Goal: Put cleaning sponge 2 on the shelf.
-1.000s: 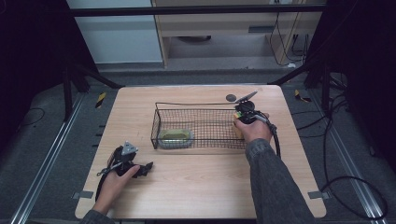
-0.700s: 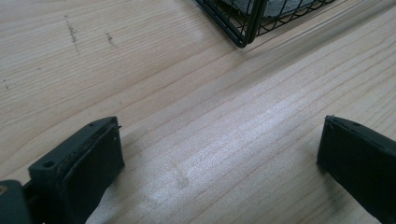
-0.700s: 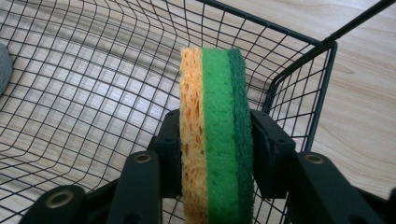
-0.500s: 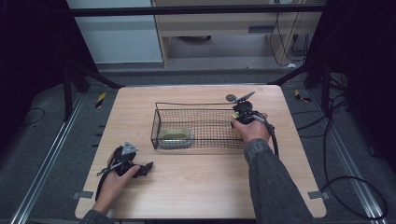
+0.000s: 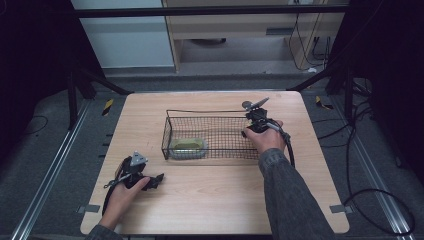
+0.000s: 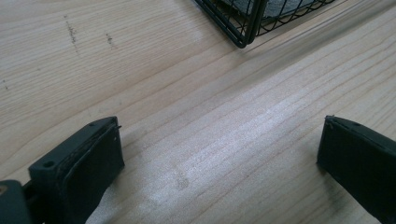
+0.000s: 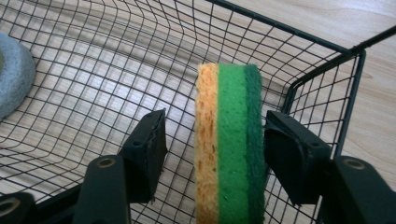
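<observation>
While its jaws have just been opening, the right gripper (image 7: pixel 212 140) hangs over the right end of the wire basket (image 5: pixel 215 112) with a sponge (image 7: pixel 229 140) standing on edge between them. That sponge is layered: porous orange foam, bright green foam and a dark green scouring face. A gap shows at the left jaw; the right jaw sits just beside the scouring face, so the pads no longer squeeze it. Thin black mesh forms the basket's rectangular floor and walls, and pale wood grain shows through. A rounded grey-rimmed dish (image 5: pixel 187 147) lies at the basket's left end. Well apart, the left gripper (image 6: pixel 219 154) rests on the desk (image 5: pixel 225 200), jaws wide and empty.
</observation>
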A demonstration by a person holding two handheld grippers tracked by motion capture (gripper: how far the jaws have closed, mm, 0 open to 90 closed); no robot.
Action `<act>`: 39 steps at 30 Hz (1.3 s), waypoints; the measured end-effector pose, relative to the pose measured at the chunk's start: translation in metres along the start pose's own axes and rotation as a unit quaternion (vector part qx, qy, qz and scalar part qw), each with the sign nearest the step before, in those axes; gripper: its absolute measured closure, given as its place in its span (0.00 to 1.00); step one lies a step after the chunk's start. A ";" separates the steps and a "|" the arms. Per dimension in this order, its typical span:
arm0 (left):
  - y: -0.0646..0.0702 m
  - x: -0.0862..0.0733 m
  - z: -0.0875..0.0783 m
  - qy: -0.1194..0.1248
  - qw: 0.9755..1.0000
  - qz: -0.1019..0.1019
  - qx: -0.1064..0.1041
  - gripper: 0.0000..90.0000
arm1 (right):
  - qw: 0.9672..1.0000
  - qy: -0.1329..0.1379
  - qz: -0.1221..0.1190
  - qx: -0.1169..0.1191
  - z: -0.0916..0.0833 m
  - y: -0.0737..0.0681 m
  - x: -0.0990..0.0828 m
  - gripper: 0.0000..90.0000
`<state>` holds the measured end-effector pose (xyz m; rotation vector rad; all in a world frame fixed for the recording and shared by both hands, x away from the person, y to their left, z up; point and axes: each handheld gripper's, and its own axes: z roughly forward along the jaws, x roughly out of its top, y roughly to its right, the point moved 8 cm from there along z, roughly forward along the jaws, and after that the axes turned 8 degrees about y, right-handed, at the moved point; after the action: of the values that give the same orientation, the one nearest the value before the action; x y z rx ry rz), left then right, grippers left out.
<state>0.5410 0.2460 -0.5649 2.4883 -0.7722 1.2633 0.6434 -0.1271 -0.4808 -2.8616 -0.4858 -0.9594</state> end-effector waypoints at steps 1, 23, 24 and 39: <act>0.000 0.000 0.000 0.000 1.000 0.000 0.000 0.00 | 1.000 -0.001 0.001 0.000 0.000 -0.001 0.001 0.42; 0.000 0.000 0.000 0.000 1.000 0.000 0.000 0.00 | 1.000 0.007 -0.009 0.007 -0.006 -0.018 0.006 0.37; 0.000 0.000 0.000 0.000 1.000 0.000 0.000 0.00 | 1.000 0.007 -0.005 0.009 -0.006 -0.019 0.006 0.36; 0.000 0.000 0.001 0.000 1.000 0.000 0.000 0.00 | 1.000 0.018 -0.016 0.012 -0.012 -0.025 0.007 0.30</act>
<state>0.5416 0.2457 -0.5649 2.4874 -0.7727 1.2634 0.6339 -0.1039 -0.4669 -2.8178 -0.5373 -1.0012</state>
